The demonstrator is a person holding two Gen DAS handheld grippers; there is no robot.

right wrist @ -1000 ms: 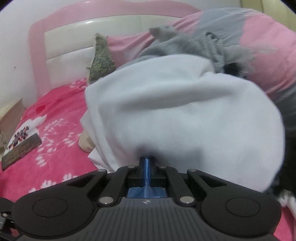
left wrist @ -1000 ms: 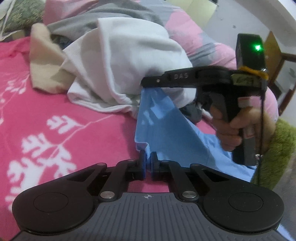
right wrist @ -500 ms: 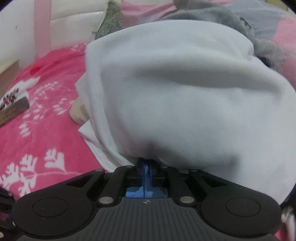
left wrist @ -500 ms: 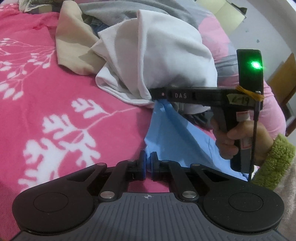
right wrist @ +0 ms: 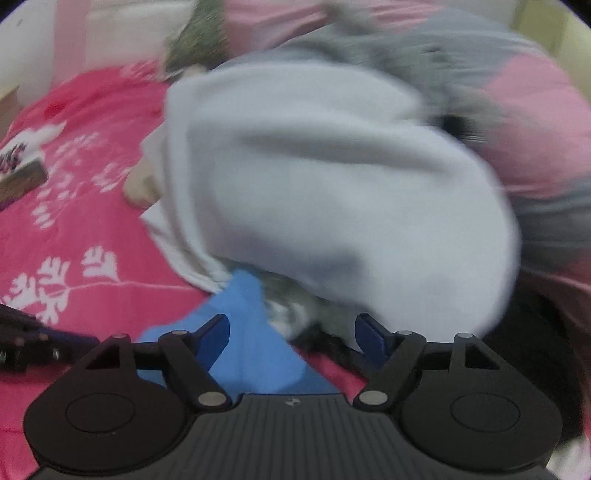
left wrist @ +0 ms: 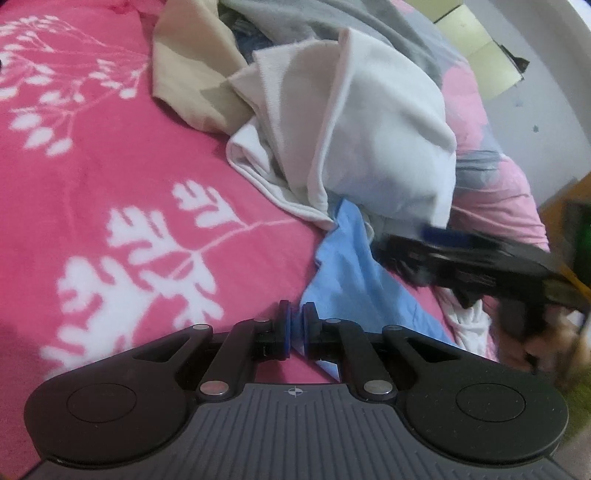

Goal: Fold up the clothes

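Observation:
A light blue cloth [left wrist: 351, 266] lies on the pink bedspread [left wrist: 110, 177], its far end tucked under a heap of white garment [left wrist: 376, 129]. My left gripper [left wrist: 295, 325] has its jaws almost together, and the cloth's near corner runs in at the right pad. In the right wrist view my right gripper [right wrist: 293, 332] stands open above the blue cloth [right wrist: 255, 325], touching nothing, in front of the white garment [right wrist: 332, 184]. From the left wrist view the right gripper [left wrist: 410, 251] is a blurred black shape held by a hand [left wrist: 546, 339].
A beige garment [left wrist: 192, 74] and grey clothes [left wrist: 332, 26] are piled behind the white one. A pink-and-grey duvet [right wrist: 535, 110] fills the right. A book [right wrist: 22, 177] lies at far left, and a green pillow [right wrist: 199, 44] stands by the headboard.
My right gripper has opened, let go of the blue cloth and pulled back and down. The cloth's raised end has dropped onto the bed. My left gripper has moved lower, jaws still together.

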